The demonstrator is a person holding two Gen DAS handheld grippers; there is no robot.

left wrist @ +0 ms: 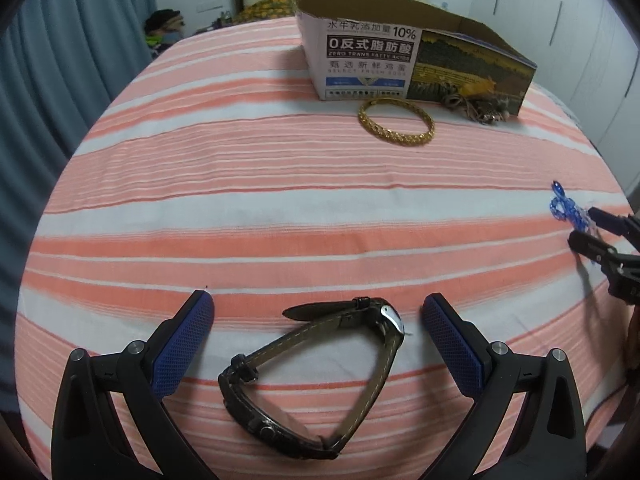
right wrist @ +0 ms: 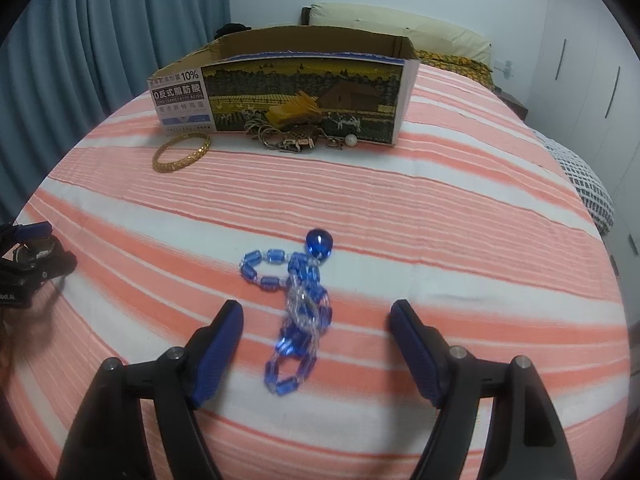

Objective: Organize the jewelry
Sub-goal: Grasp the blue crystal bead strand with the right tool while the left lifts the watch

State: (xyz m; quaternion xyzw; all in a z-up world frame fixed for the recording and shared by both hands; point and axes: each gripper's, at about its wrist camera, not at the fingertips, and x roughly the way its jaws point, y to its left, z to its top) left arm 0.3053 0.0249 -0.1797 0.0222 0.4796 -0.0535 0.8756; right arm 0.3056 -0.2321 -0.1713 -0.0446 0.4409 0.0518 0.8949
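A dark wristwatch (left wrist: 320,372) with a leather strap lies on the striped bedspread between the fingers of my open left gripper (left wrist: 318,312). A blue bead necklace (right wrist: 298,312) lies between the fingers of my open right gripper (right wrist: 316,316); it also shows in the left wrist view (left wrist: 568,208). A gold bangle (left wrist: 396,121) (right wrist: 182,153) and a pile of metal jewelry with a pearl (right wrist: 298,136) (left wrist: 476,106) lie in front of an open cardboard box (left wrist: 400,56) (right wrist: 288,88).
The bed is covered by a pink-and-white striped spread (left wrist: 240,200). Pillows (right wrist: 400,26) lie behind the box. Blue curtains (right wrist: 100,40) hang on the left and white wardrobe doors (right wrist: 580,60) stand on the right. A white knit blanket (right wrist: 588,184) lies at the bed's right edge.
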